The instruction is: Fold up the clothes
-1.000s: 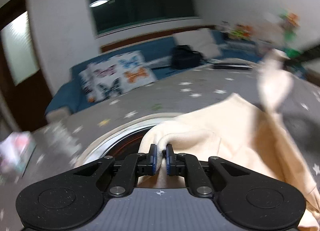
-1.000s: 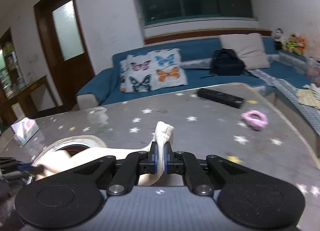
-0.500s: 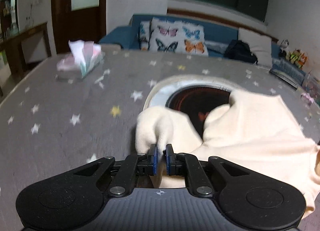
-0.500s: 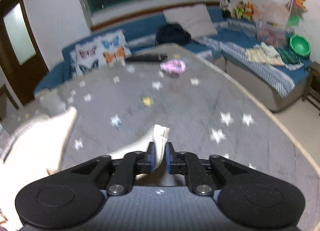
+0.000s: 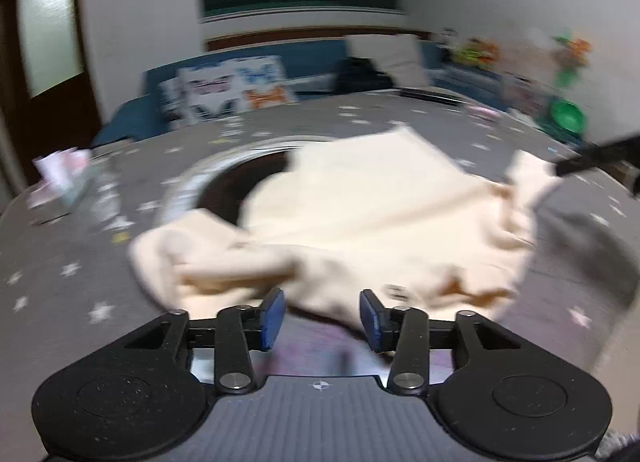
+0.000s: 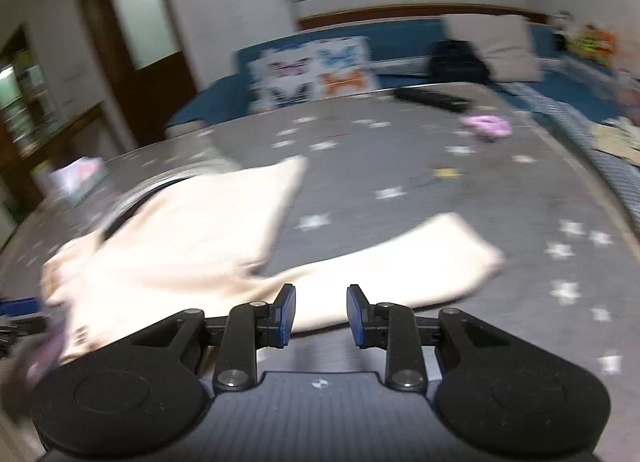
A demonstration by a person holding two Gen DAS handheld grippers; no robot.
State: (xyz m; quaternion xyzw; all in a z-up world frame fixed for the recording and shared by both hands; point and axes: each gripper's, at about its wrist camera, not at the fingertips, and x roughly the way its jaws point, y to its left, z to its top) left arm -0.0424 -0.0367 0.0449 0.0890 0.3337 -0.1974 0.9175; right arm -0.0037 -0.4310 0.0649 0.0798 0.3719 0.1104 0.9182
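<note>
From your left wrist view, the left tool point(image 5: 320, 318) is opening, its blue pads apart and pressing on nothing. The near hem of the cream garment point(image 5: 360, 230) lies just past them on the grey star-patterned table point(image 5: 60, 282). The cloth is bunched at the left and partly covers a dark round inset point(image 5: 228, 186). It looks light, soft and limp, so I think it will sag and wrinkle where you do not support it.

From your right wrist view, the right tool point(image 6: 320, 314) is also opening, with no cloth pinched. One sleeve point(image 6: 420, 262) stretches to the right, just beyond the pads. I would take hold at a thick edge, such as the cuff or a hem corner, not in the loose middle.
</note>
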